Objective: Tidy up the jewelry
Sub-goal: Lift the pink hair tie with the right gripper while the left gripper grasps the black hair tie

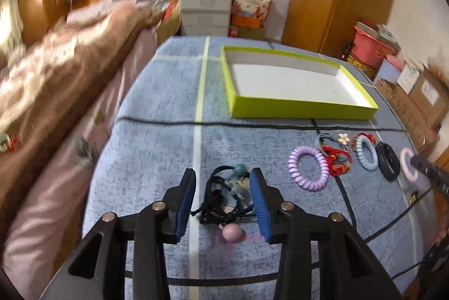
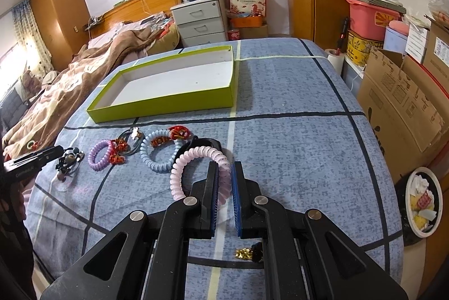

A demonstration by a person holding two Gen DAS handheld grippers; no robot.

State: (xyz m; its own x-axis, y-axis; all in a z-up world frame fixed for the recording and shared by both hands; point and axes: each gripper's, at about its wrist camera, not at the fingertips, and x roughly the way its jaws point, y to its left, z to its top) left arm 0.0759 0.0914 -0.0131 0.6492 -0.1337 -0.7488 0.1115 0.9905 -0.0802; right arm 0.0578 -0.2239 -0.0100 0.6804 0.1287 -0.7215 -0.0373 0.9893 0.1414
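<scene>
My left wrist view looks forward and down along its fingers, close over the blue cloth (image 1: 157,92), toward the green tray (image 1: 294,106) and bed (image 1: 56,70). My right wrist view sits further right, angled likewise. Both share the tray (image 2: 168,103), cloth (image 2: 294,117) and hair ties (image 2: 160,151).

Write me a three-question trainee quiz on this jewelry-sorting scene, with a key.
1. True or false: the green box already holds jewelry.
2. Which claw is clamped on a coil hair tie? A) left B) right C) neither
3. Fill in: the black cord bundle lies between the open pads of the ____ claw.

Key:
1. False; the box is empty.
2. B; the right claw pinches the pink coil hair tie.
3. Left; the left claw is open around the bundle, not gripping it.
</scene>
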